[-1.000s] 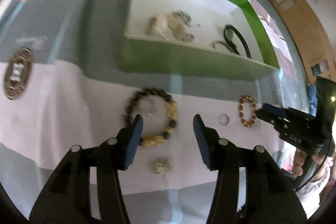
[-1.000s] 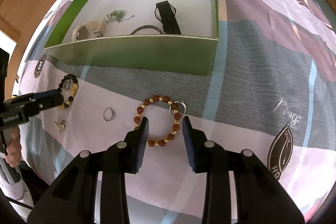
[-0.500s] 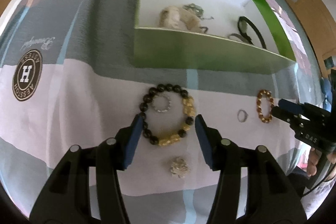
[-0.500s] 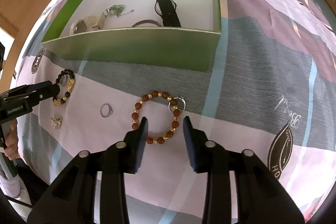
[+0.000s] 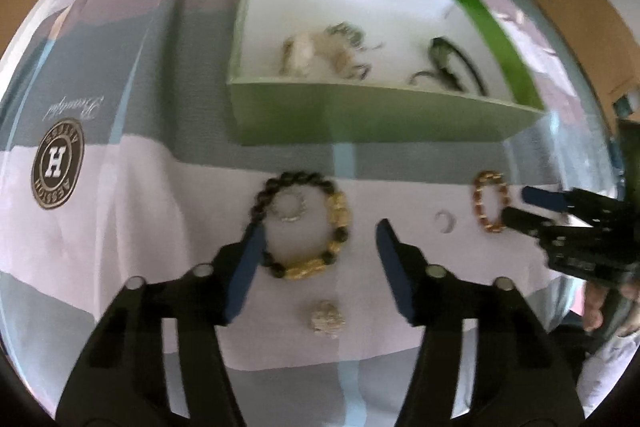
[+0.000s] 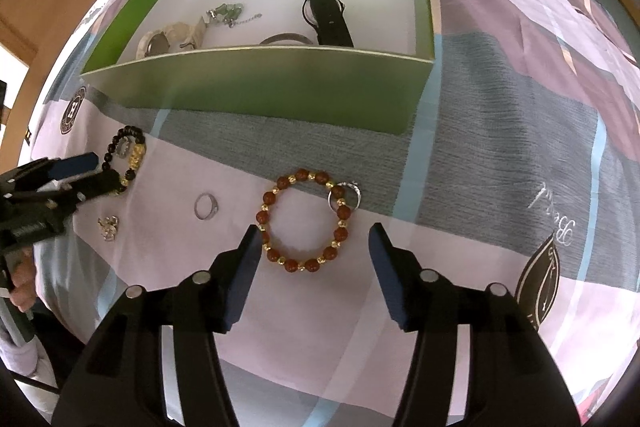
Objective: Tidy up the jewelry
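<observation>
**Over the bedspread: two bracelets lined up for pickup**

On the bed, both grippers are held steeply downward, each above its own bracelet. The left gripper is poised over the black-and-gold bead bracelet, its fingers apart and nothing clamped. The right gripper, just widened, is set over the red-and-gold bead bracelet, fingers clear of the beads. A descent and closure on a bracelet's rim is judged next, then transfer into the green box, which lies just beyond.
</observation>
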`<state>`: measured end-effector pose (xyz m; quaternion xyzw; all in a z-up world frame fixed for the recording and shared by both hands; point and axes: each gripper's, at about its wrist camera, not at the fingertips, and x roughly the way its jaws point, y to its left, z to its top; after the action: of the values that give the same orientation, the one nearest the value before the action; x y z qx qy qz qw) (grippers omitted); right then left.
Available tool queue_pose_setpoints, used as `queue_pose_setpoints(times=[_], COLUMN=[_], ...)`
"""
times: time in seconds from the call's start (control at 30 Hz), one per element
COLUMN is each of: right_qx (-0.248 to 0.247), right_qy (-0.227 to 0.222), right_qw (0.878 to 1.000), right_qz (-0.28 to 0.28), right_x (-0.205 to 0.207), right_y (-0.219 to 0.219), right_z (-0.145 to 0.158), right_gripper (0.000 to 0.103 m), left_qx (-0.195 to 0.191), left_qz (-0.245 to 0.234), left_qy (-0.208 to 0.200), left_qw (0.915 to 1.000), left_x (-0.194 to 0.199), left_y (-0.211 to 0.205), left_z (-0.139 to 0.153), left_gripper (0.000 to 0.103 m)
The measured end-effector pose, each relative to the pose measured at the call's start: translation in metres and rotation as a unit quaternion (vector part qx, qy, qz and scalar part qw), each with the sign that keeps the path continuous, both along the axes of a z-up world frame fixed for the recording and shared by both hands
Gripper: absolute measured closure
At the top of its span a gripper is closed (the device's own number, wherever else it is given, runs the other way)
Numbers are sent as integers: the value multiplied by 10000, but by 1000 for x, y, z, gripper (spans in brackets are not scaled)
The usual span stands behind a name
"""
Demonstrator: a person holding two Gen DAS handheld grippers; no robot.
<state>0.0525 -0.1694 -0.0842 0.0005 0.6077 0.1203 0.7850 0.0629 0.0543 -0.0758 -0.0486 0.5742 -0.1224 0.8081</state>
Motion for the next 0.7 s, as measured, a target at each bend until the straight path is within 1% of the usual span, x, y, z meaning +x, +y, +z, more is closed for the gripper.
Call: queue_pose_setpoints(times=[0.03, 0.07, 0.13, 0.2, 0.27, 0.33, 0.4, 0.43, 0.47, 0.53, 0.63, 0.67, 0.7], right_qx=[-9, -15, -28, -36, -40, -62, -86, -99, -106, -114, -133, -165, -299], right_qy=[4, 11, 32, 46, 55, 74, 98, 120, 139, 170, 190, 148, 100], right_qw=[10000, 10000, 10000, 10000, 10000, 9999, 9999, 9999, 9998, 9998, 9997, 9997, 9995], right_qz=[-13, -22, -22, 8, 31, 35, 23, 9, -1, -19, -98, -106, -97], right_x=[0, 1, 2, 3, 4, 5, 5, 5, 6, 6, 9, 9, 9], right_y=[0, 0, 1, 3, 4, 5, 8, 9, 9, 8, 7, 7, 8], right_z=[0, -1, -2, -3, -4, -5, -7, -8, -9, -12, -18, -18, -18], right_gripper=[47, 47, 47, 47, 47, 47, 47, 47, 47, 47, 48, 66, 89], left_qx=[-61, -21, 185, 283, 414, 560, 795, 833, 704, 575, 463, 402, 347], left_qz=[-73, -172, -281, -343, -362, -405, -425, -431, -442, -426, -435, -424, -419], left_qy=[30, 103, 212, 357, 397, 338, 203, 146, 139, 142, 44, -17, -59], left_qw=[10000, 9998, 9992, 9984, 9977, 9970, 9957, 9955, 9964, 9973, 9980, 9983, 9985], left_x=[-1, -2, -3, -2, -1, -3, -5, -6, -6, -7, -9, -10, -10], left_y=[-3, -8, -15, -20, -24, -30, -35, -35, -34, -37, -37, -34, -30], left_z=[0, -4, -13, -24, -30, -33, -32, -31, -29, -27, -19, -13, -8], left_gripper=[53, 53, 53, 53, 53, 54, 67, 81, 90, 94, 94, 94, 94])
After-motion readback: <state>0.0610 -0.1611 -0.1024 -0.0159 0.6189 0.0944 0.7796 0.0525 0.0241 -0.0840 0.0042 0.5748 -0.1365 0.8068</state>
